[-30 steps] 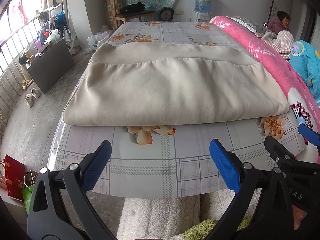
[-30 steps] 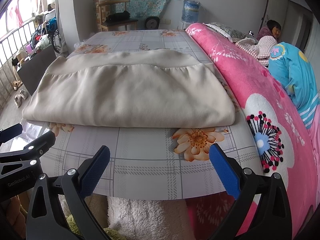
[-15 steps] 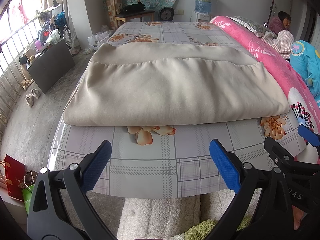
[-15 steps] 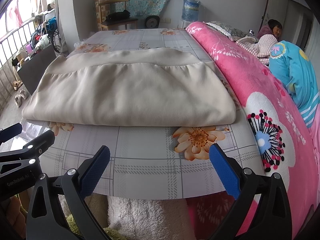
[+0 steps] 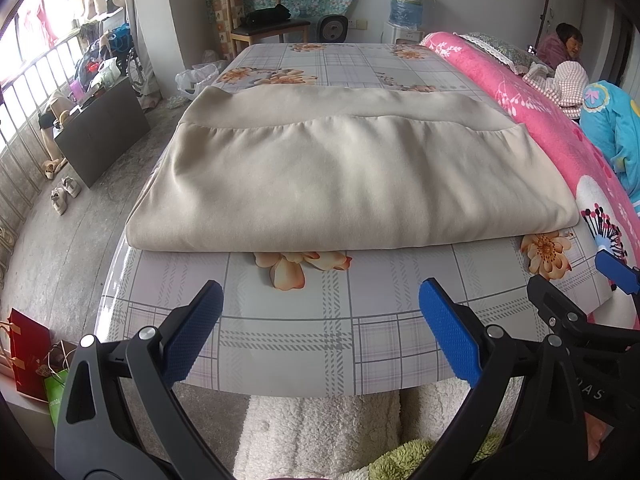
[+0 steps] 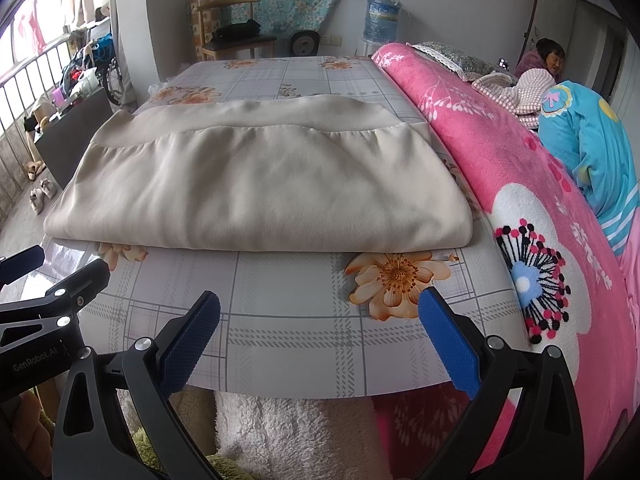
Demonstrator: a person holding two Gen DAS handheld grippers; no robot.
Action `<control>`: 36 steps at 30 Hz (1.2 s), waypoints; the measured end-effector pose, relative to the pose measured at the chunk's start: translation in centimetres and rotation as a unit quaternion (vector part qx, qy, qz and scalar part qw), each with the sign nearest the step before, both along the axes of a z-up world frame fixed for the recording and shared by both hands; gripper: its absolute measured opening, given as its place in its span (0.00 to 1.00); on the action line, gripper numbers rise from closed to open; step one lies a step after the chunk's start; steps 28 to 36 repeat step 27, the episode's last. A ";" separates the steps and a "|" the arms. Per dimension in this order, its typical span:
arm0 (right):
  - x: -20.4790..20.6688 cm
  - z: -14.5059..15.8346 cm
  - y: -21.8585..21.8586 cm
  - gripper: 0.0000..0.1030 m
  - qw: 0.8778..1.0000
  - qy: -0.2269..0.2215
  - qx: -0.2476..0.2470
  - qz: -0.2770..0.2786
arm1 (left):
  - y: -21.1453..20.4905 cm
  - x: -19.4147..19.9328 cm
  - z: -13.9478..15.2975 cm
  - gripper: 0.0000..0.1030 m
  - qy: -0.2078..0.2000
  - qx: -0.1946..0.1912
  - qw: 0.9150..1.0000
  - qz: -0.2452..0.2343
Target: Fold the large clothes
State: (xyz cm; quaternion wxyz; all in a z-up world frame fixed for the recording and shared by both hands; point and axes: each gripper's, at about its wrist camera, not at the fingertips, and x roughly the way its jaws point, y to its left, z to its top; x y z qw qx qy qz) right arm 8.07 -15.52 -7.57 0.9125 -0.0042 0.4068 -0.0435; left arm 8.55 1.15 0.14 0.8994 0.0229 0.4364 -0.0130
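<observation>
Both hand-held grippers, left [image 5: 320, 334] and right [image 6: 320, 336], released and empty; single-layer pinch would unravel folded beige garment [image 5: 344, 184] on slick counter [image 5: 300, 344].

Ahead of the two tongs, the left tongs [image 5: 320, 314] and the right tongs [image 6: 319, 326], lie one folded beige garment [image 5: 344, 184], one pink blanket [image 6: 500, 168] to their right, and one water jug [image 6: 382, 14] far beyond.
</observation>
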 end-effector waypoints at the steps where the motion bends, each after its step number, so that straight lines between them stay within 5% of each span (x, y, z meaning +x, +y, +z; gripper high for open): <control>1: 0.0 0.0 0.0 0.94 1.000 0.000 0.000 0.000 | 0.0 0.0 0.0 0.92 0.000 0.000 1.000 0.000; 36: 0.0 0.0 0.1 0.94 1.000 0.001 -0.001 0.001 | 0.1 0.1 0.0 0.92 0.002 -0.004 1.000 0.000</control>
